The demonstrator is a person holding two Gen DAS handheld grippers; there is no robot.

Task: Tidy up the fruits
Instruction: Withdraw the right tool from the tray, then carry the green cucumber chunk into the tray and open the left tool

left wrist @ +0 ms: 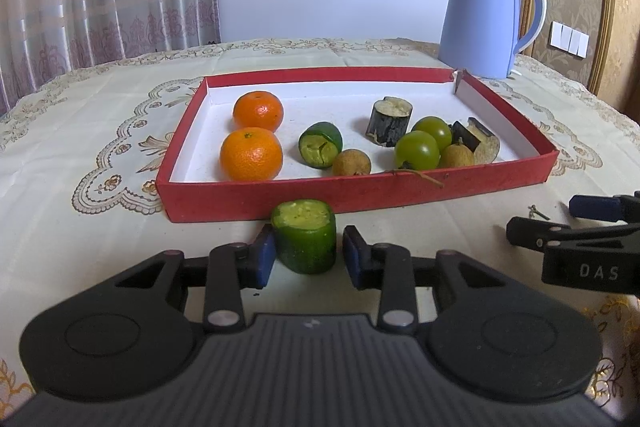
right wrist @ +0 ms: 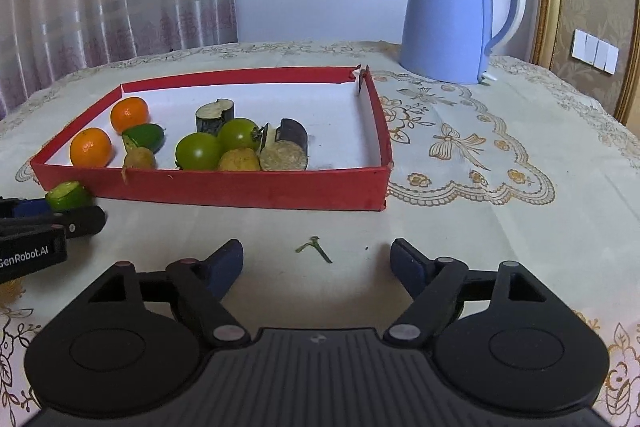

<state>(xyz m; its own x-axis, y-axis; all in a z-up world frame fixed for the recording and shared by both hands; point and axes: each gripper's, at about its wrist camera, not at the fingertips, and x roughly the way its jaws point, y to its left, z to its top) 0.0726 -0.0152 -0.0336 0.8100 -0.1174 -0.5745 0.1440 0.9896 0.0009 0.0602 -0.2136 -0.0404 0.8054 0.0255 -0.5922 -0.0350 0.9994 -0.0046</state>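
Observation:
A cut green cucumber piece (left wrist: 306, 241) stands on the tablecloth just in front of the red tray (left wrist: 360, 193). My left gripper (left wrist: 308, 257) is around it, jaws apart: the left pad looks to touch it and the right pad stands a small gap off. It also shows in the right wrist view (right wrist: 68, 195). The tray (right wrist: 240, 187) holds two oranges (left wrist: 254, 137), another cucumber piece (left wrist: 320, 145), two green tomatoes (left wrist: 424, 143), two eggplant pieces (left wrist: 390, 123) and two small brown fruits (left wrist: 352, 163). My right gripper (right wrist: 316, 263) is open and empty over bare cloth.
A blue electric kettle (right wrist: 452, 15) stands behind the tray's right corner. A small green stem scrap (right wrist: 314, 247) lies between the right gripper's fingers. The embroidered tablecloth (right wrist: 480, 147) stretches to the right of the tray. Curtains hang at the back left.

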